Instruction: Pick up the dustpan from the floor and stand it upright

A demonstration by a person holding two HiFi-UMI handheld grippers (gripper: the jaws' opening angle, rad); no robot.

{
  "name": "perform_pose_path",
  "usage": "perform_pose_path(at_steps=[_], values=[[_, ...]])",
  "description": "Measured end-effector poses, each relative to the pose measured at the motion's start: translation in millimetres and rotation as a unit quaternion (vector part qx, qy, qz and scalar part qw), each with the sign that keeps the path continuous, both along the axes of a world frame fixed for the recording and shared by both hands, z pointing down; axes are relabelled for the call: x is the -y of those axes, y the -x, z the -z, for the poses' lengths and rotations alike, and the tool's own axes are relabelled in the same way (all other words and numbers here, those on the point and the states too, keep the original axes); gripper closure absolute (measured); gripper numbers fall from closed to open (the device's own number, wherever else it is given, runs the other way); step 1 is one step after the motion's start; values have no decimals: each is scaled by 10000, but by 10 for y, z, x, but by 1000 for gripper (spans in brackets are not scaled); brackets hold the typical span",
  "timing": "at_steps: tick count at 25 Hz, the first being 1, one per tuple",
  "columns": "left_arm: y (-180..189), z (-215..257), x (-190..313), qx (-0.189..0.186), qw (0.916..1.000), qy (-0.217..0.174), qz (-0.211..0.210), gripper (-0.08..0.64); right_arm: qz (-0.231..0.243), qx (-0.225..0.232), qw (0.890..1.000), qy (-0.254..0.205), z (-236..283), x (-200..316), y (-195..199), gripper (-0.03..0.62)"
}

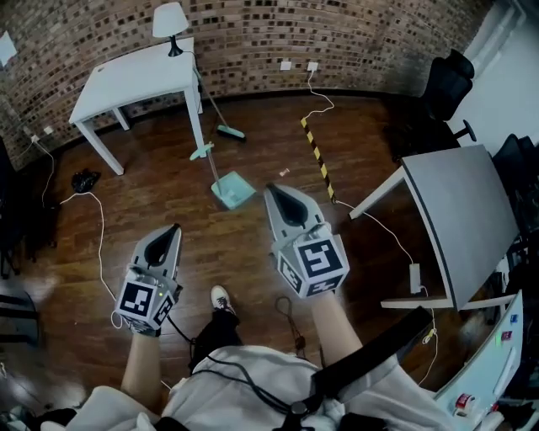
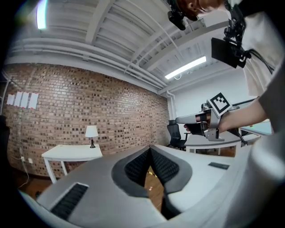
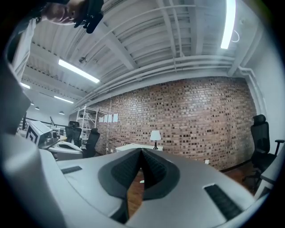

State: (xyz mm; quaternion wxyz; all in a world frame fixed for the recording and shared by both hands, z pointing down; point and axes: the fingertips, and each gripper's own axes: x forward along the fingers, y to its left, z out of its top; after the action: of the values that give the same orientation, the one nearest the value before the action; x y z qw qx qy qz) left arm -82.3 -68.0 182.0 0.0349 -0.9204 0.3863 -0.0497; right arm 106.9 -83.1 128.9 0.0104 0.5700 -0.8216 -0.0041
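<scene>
The teal dustpan [image 1: 232,190] lies flat on the wooden floor, its long handle [image 1: 206,160] pointing toward the white table. A broom [image 1: 227,130] stands just beyond it, its stick leaning at the table's corner. My left gripper [image 1: 174,228] is held over the floor, well short and left of the dustpan, jaws shut and empty. My right gripper [image 1: 272,190] is also shut and empty; its tip shows just right of the pan but well above the floor. In the left gripper view the shut jaws [image 2: 150,149] face the brick wall, and the same holds in the right gripper view [image 3: 141,151].
A white table [image 1: 135,80] with a lamp [image 1: 170,21] stands at the brick wall. A grey desk [image 1: 463,223] and black chairs [image 1: 446,84] are on the right. A yellow-black strip [image 1: 316,156], cables [image 1: 99,244] and a black object [image 1: 84,179] lie on the floor.
</scene>
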Motion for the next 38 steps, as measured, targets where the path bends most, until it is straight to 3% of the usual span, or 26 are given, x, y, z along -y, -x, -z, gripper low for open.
perform_pose_path(at_steps=[5,9,16,22,29,38], values=[[-518,19,-1271,-60,9998,-195,53,540,143,-1,9998,-110,-29,-1362,-454,594],[-840,57,-2240,133,9996,-252,86,540,454,-174,9988,-37,-121,-2362,-729,594],[-1131,270,-3224,213,9992,-247,221,540,579,23,9982,-176,106,-3366,-947,594],[-1107,341,-3585,201,9991,-228,287,540,630,20,9979,-164,163,-3743,-966,594],[-878,477,-3642,176,9986,-330,363,540,459,301,9978,-365,310,-3815,-814,595],[-793,579,-3551,73,9985,-458,296,540,572,-64,9971,-499,353,-3823,-485,597]])
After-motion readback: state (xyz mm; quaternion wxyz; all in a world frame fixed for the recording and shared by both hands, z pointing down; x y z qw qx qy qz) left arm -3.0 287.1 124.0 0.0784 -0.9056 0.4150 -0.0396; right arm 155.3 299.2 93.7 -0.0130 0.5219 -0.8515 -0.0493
